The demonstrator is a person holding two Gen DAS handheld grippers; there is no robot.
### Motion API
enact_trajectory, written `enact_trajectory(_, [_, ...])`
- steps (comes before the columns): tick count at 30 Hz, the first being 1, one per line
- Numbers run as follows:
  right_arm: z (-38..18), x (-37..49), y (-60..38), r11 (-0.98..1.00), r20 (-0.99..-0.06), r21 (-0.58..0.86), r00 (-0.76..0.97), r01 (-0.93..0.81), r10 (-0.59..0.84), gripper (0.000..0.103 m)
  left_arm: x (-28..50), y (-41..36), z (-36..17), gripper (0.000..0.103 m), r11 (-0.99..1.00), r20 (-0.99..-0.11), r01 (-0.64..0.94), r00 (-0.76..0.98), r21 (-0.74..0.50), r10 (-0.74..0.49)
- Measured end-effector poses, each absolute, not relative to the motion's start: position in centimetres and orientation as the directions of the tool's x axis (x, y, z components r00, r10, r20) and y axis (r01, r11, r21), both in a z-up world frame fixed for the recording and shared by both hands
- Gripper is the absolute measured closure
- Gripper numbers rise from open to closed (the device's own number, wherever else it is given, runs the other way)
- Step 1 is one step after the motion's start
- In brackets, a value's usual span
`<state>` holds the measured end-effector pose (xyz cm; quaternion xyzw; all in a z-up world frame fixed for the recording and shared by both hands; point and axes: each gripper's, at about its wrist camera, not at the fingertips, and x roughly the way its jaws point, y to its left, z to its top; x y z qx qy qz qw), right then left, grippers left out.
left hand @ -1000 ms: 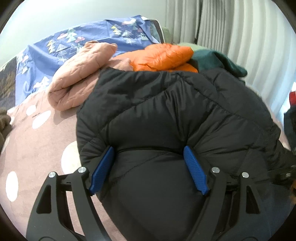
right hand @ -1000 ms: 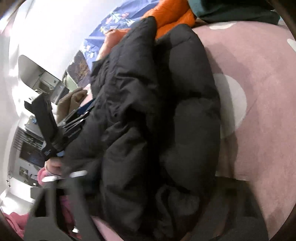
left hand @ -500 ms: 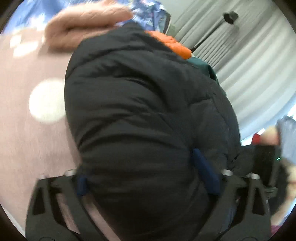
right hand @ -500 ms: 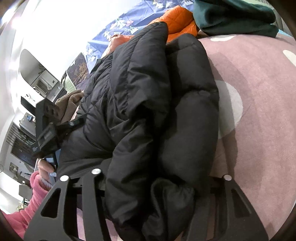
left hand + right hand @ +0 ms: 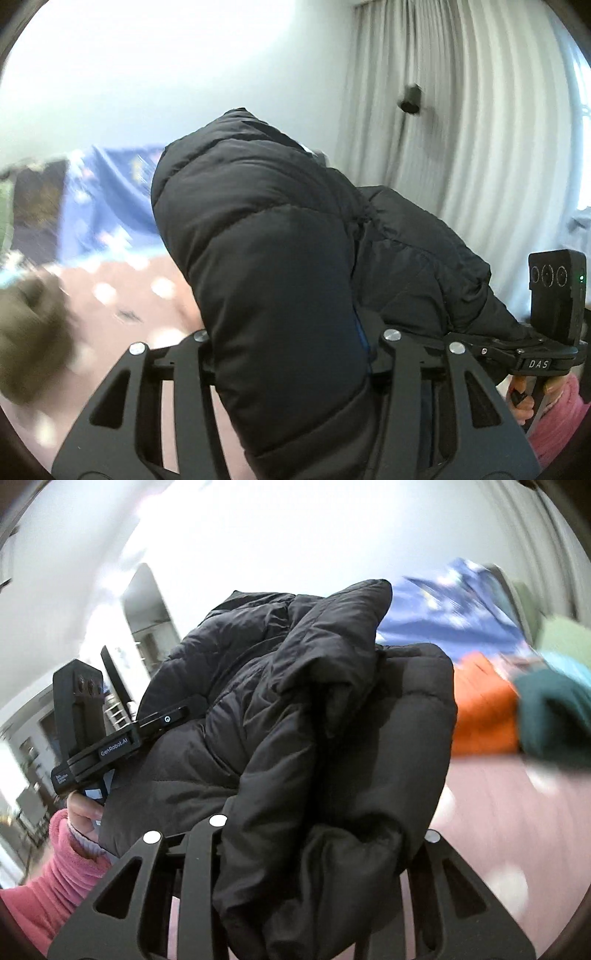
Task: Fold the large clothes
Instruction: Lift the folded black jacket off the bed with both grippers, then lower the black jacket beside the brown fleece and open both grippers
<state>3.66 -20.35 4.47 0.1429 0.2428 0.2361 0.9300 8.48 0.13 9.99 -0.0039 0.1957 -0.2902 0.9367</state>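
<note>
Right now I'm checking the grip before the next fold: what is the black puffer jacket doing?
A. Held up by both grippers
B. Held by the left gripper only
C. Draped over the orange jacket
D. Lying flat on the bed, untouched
A: the black puffer jacket bulges between the fingers of the left gripper and of the right gripper, raised against wall and curtain.

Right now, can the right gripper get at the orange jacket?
Probably not. The right gripper is shut on the black puffer jacket, whose bulk fills its fingers and hangs between it and the orange jacket, which lies apart at the far right.
</note>
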Motion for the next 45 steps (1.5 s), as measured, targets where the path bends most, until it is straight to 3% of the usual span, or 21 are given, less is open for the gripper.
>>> enact_trajectory(7, [5.4,17.6,-13.0,0.787,-0.373,0.397,0.7,-0.473,0.609,0.072,16.6,7.2,12.2,0.054,0.922,-0.345,0.385,0.861,-0.036,-0.373])
enact_trajectory(15, [-0.3,32.1,-6.6,0.778,-0.446,0.437,0.642,-0.451,0.623,0.072,29.7,13.1,7.9,0.054,0.971,-0.413,0.233,0.89,0.048,-0.194])
enact_trajectory(18, [-4.5,36.9,-3.9,0.803,-0.532,0.436,0.602,-0.407,0.595,0.072,34.6,15.0,3.4,0.049,0.986,-0.481,0.159,0.869,0.048,-0.117])
enact_trajectory(21, [-10.5,40.4,-0.7,0.887,-0.71,0.362,0.532,-0.287,0.462,0.056,40.1,16.1,-3.1,0.035,0.993,-0.61,0.059,0.793,0.102,0.016])
enact_trajectory(22, [-12.3,40.7,0.5,0.923,-0.755,0.272,0.534,-0.271,0.379,0.05,41.3,16.1,-5.6,0.032,0.989,-0.655,0.036,0.752,0.142,0.067])
enact_trajectory(23, [-12.6,40.0,1.3,0.934,-0.728,0.209,0.592,-0.289,0.346,0.047,42.3,15.8,-8.2,0.029,0.979,-0.676,0.027,0.727,0.203,0.121])
enact_trajectory(25, [-12.2,38.6,2.2,0.942,-0.684,0.119,0.662,-0.312,0.306,0.04,41.7,15.0,-9.8,0.027,0.967,-0.622,0.013,0.768,0.255,0.154])
enact_trajectory(31, [-10.0,37.4,0.6,0.932,-0.712,0.137,0.621,-0.337,0.329,0.038,41.3,13.7,-9.7,0.02,0.951,-0.604,0.013,0.775,0.308,0.185])
enact_trajectory(34, [-7.7,33.4,-0.6,0.935,-0.654,0.113,0.683,-0.336,0.325,0.026,39.9,15.0,-8.5,0.015,0.939,-0.571,-0.008,0.792,0.345,0.217])
enact_trajectory(38, [-5.3,28.8,-3.9,0.931,-0.585,0.124,0.733,-0.343,0.348,0.025,35.7,16.9,-5.5,0.011,0.963,-0.543,-0.037,0.82,0.266,0.181])
enact_trajectory(43, [-4.0,22.9,-7.9,0.943,-0.57,0.143,0.754,-0.3,0.327,0.025,28.6,17.8,-1.9,0.002,0.995,-0.523,-0.016,0.85,0.095,0.063])
enact_trajectory(45, [-4.0,20.1,-8.8,0.954,-0.572,0.118,0.766,-0.277,0.293,0.025,26.0,16.9,-1.3,0.002,0.995,-0.516,-0.005,0.855,0.102,0.058])
